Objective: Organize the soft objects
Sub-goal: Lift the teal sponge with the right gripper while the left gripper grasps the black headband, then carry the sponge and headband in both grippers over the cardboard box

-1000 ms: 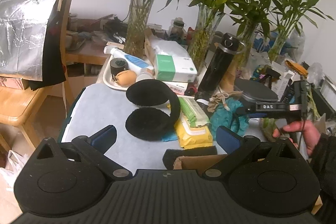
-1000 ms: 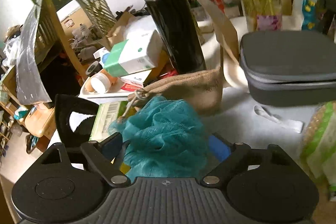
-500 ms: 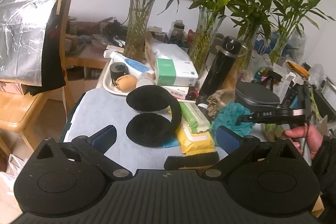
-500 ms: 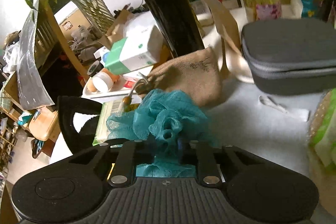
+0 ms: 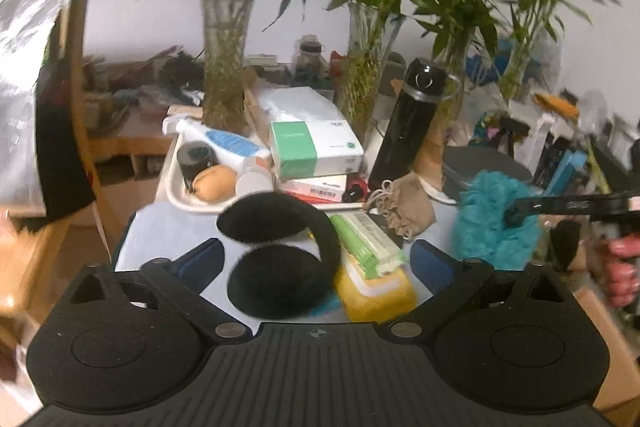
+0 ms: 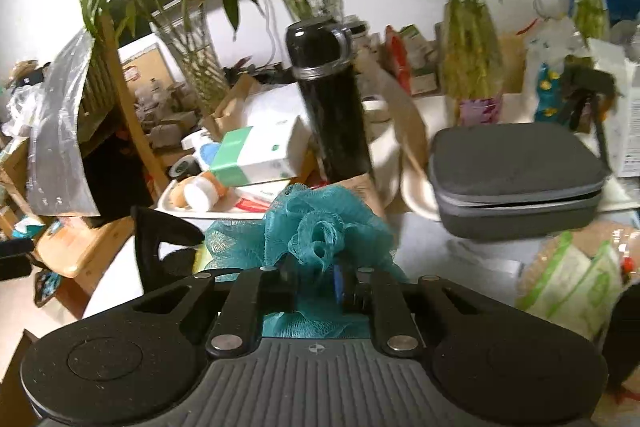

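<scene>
Black fluffy earmuffs [image 5: 276, 279] lie on the pale table mat [image 5: 168, 231]. My left gripper [image 5: 318, 259] reaches around them, its blue-padded fingers on either side; the jaws are closing and the pads do not touch the fur. A teal mesh bath pouf [image 6: 320, 223] is pinched in my right gripper [image 6: 316, 273], which is shut on it and holds it above the table. In the left wrist view the pouf [image 5: 492, 223] hangs at the right, with the right gripper's tip [image 5: 516, 213] in it and a person's hand [image 5: 624, 267] behind.
A black bottle [image 5: 416, 131] and a burlap pouch [image 5: 404, 203] stand behind the earmuffs. Green [image 5: 368, 239] and yellow [image 5: 376, 287] wipe packs lie beside them. A tray [image 5: 180, 195] of toiletries, a green-white box [image 5: 316, 147], a grey case [image 6: 516, 175] and bamboo vases crowd the back.
My right gripper shut on the teal pouf and raised it off the table. My left gripper moved forward, so the earmuffs now lie between its fingers.
</scene>
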`<state>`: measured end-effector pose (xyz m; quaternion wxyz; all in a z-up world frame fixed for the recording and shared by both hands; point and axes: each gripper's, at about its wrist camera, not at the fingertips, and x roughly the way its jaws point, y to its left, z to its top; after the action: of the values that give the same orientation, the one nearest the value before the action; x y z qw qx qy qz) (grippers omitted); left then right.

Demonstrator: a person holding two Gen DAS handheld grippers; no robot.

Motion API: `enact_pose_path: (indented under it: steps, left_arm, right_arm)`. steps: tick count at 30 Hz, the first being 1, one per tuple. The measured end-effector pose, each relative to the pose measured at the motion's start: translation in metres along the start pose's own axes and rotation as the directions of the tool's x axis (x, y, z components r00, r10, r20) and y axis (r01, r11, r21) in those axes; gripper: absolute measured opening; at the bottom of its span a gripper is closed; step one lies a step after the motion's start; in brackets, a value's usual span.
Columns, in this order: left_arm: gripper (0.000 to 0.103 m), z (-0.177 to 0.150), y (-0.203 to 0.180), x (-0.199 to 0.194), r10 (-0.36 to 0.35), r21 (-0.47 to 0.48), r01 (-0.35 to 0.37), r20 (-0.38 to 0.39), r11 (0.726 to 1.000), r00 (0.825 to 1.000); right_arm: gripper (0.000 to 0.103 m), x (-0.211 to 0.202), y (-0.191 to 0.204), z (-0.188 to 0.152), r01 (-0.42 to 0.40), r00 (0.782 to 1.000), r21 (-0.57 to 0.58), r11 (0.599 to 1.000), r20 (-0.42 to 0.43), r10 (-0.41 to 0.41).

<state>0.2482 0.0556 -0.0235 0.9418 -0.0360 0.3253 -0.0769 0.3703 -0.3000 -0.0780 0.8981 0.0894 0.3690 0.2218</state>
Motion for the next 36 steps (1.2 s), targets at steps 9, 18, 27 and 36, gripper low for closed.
enact_pose_path:
  steps: [9,18,27,36]
  left_arm:
    - [0.077,0.002,0.021,0.079,-0.177,-0.033,0.174,-0.140,0.984,0.974]
    - [0.015,-0.005,0.025,0.133,-0.230,-0.046,0.226,-0.241,0.973,0.943]
    - [0.009,0.009,0.020,0.105,-0.179,-0.016,0.179,-0.153,0.984,0.972]
    - [0.009,0.027,0.005,0.058,-0.165,0.059,0.169,-0.071,0.984,0.984]
  right_arm:
    - [0.018,-0.019,-0.007,-0.005,0.014,0.999,0.019,1.000,0.033,-0.015]
    - [0.017,-0.022,-0.003,-0.005,0.016,0.999,0.002,1.000,0.042,-0.016]
    - [0.017,-0.034,-0.002,-0.001,0.043,0.995,0.007,0.999,0.087,-0.043]
    - [0.017,-0.069,0.014,0.008,0.046,0.987,-0.028,0.999,0.154,-0.042]
